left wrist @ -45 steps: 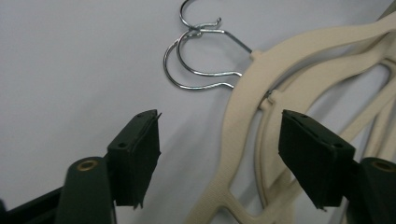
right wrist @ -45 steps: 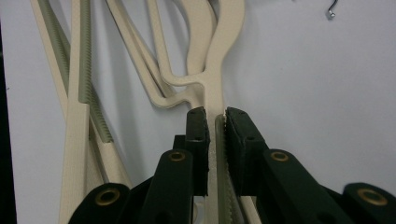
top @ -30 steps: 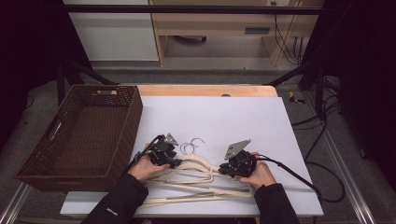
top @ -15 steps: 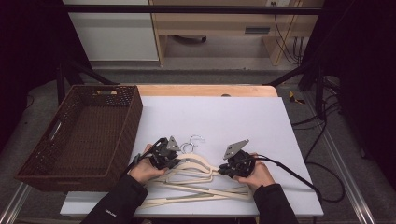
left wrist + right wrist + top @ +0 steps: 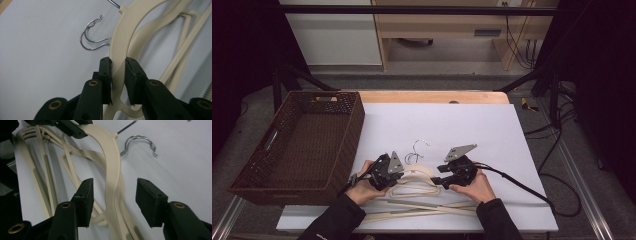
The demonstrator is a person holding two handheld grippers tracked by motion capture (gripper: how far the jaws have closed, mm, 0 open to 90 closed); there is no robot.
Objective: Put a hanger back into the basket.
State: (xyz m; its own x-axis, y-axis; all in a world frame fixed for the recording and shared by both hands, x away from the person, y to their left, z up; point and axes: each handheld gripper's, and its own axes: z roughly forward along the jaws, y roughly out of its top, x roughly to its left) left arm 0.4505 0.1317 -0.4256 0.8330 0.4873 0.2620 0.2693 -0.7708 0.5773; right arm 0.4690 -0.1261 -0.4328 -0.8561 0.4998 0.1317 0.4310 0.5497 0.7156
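Note:
Several cream plastic hangers [image 5: 422, 206] with metal hooks [image 5: 418, 148] lie in a loose pile at the front of the white table. My left gripper [image 5: 118, 61] is shut on one arm of the top hanger [image 5: 123, 37], having closed on it within the last second. In the high view this left gripper [image 5: 398, 173] sits at the pile's left end. My right gripper [image 5: 115, 182] has just been opening. Its jaws now stand apart on either side of the same hanger's other arm [image 5: 112, 165], and the pads do not press on it. From above, the right gripper [image 5: 438, 180] is at the hanger's right.
A dark brown woven basket [image 5: 348, 145] stands at the table's left, close to my left hand. The white table sheet [image 5: 472, 125] stretches behind the hangers. The right gripper's cable [image 5: 518, 185] trails off to the right. Shelving stands beyond the table's far edge.
The left gripper has closed on the top hanger's arm and shifted a little with it. The right gripper's jaws have spread and let go of the hanger.

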